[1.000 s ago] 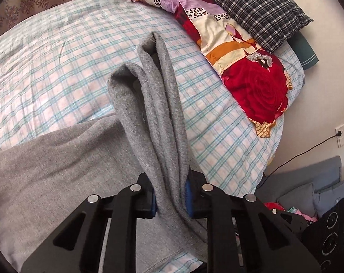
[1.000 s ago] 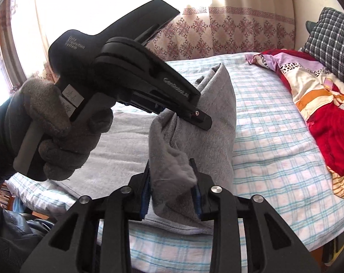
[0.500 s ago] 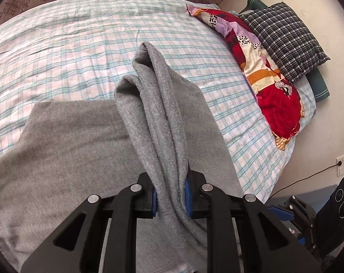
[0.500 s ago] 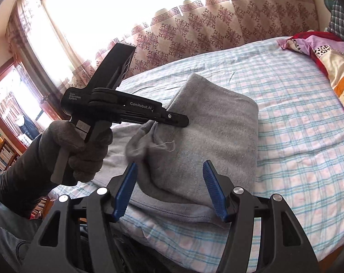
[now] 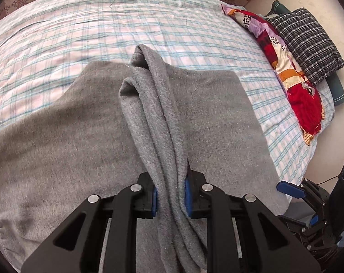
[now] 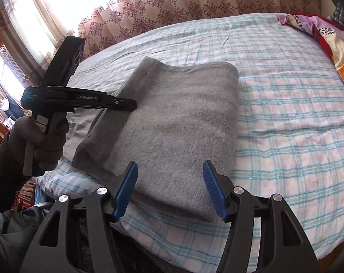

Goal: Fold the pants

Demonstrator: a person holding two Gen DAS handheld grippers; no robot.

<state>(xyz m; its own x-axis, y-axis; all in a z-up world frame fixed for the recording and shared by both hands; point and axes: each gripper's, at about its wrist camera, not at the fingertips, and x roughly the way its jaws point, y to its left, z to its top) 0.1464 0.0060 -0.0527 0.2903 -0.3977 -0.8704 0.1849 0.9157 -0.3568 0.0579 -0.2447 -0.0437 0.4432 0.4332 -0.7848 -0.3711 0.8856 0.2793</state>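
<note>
In the left wrist view, the left gripper (image 5: 170, 195) is squeezed tight on a bunched-up edge of the gray pants (image 5: 80, 136). The pinched bit stands up in a soft ridge between the two blue pads, and the rest of the pants lies spread out flat below on the checked bed (image 5: 103, 22). A bright red and purple blanket (image 5: 292, 72) and a dark checked pillow (image 5: 308, 43) sit far off at the head of the bed. The other gripper peeks in at the lower right edge. In the right wrist view, the right gripper (image 6: 169, 190) has its two blue pads wide apart with nothing held; the near edge of the pants lies just under and between them, but the pads do not press on it. The pants look folded over into a thick gray block near the bed's front edge. A gloved hand (image 6: 42, 141) holds the left gripper out at the left side, its tip on the fold's left edge. The pants look soft, floppy and light, and a bit fuzzy, so they should not slip. They will sag if held by one spot, so it seems best to pinch them at an edge or corner, through all the layers.
</note>
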